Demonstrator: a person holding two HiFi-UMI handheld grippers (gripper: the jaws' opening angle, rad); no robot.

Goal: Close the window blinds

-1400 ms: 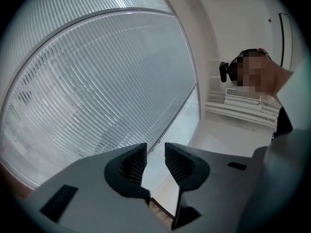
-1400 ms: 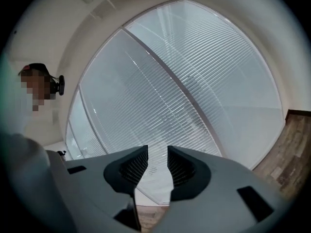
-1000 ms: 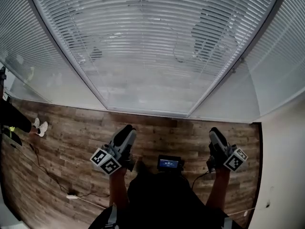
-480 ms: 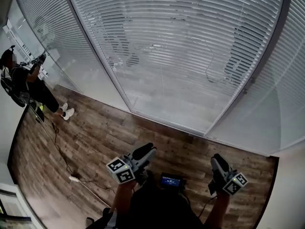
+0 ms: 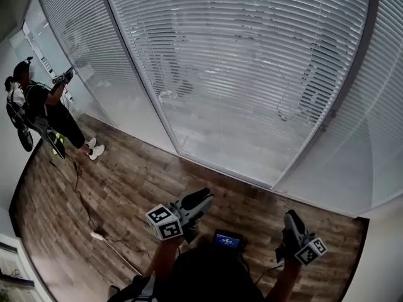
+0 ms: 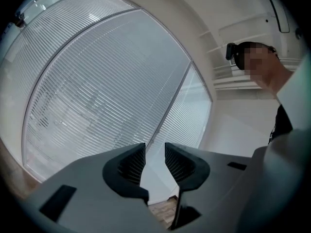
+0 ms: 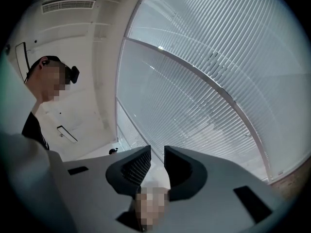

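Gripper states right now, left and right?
Left gripper: open, nothing between the jaws.
Right gripper: open, jaws have just been closing, nothing between them.

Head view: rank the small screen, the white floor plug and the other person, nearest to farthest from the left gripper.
From the left gripper:
1. Small screen, just right of it, at the wearer's chest.
2. White floor plug, lower left, on the wood floor.
3. Other person, far left, by the blinds.
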